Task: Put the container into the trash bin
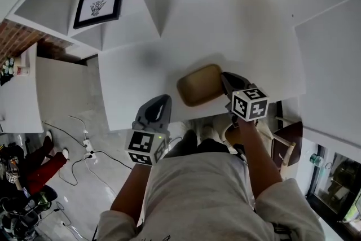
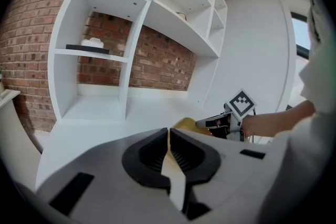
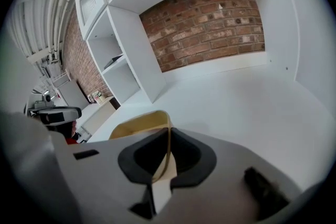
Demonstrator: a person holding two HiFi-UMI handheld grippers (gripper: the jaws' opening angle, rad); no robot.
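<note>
Near the 6 o'clock edge of the white counter [image 1: 237, 25] in the head view: a brown container [image 1: 197, 85]. At its 3 o'clock side, the right hand-held gripper [image 1: 225, 79], jaws nearly closed, pinching the thin rim. That bit of rim hidden under the jaws. Resting on the counter or lifted just over it? Hard to tell from above.

In the right gripper view, the rim plain to see between the two black pads [image 3: 191, 157], but the low part of the container [image 3: 137, 126] cut off by the grey body of the hand-held gripper.

At 8 o'clock from the container and apart from it, the left hand-held gripper [image 1: 163, 100], jaws pressed together with nothing in them. In the left gripper view, only a small yellow-brown slice of the container [image 2: 185, 124] peeping over the grey body, the rest hidden.
</note>
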